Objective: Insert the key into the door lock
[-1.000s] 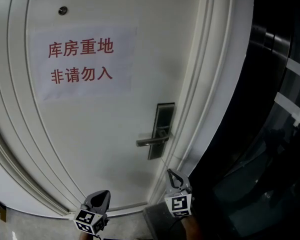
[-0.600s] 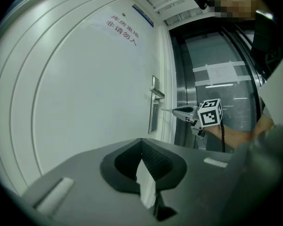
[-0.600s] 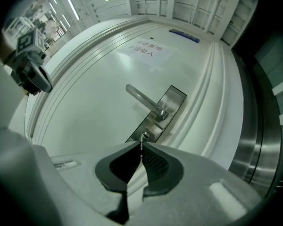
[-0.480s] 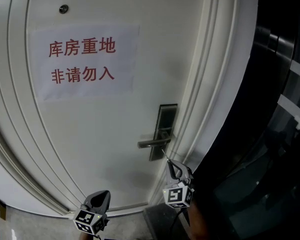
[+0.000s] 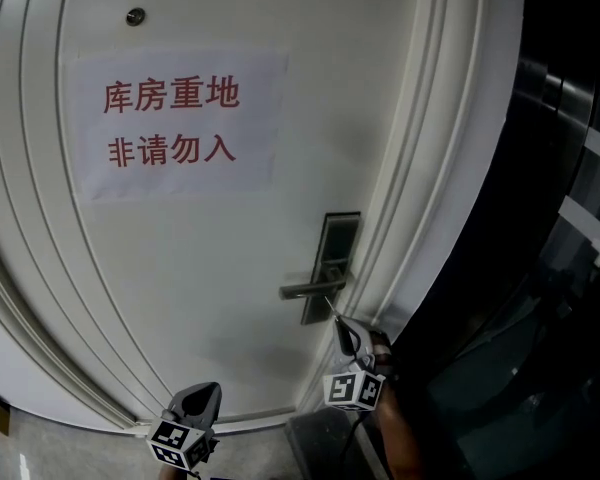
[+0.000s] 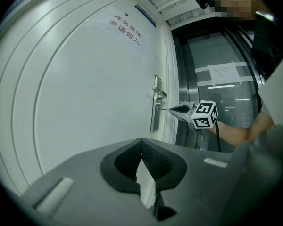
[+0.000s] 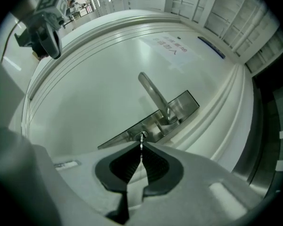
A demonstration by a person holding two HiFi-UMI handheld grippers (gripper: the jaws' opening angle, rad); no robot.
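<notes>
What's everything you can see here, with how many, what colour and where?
door: one, white, fills most of the head view
paper sign: one, white with red characters, upper part of the door
round fitting: one, small and dark, above the sign
lock plate: one, metal, at the door's right edge
lever handle: one, metal, on the plate, pointing left
key: one, metal, tip at the plate's keyhole
glass panel: one, dark, right of the door frame
left tongs: one, grey, shut and empty, low near the door's foot
right tongs: one, grey, shut on the key, just below the handle
forearm: one, behind the right tongs
</notes>
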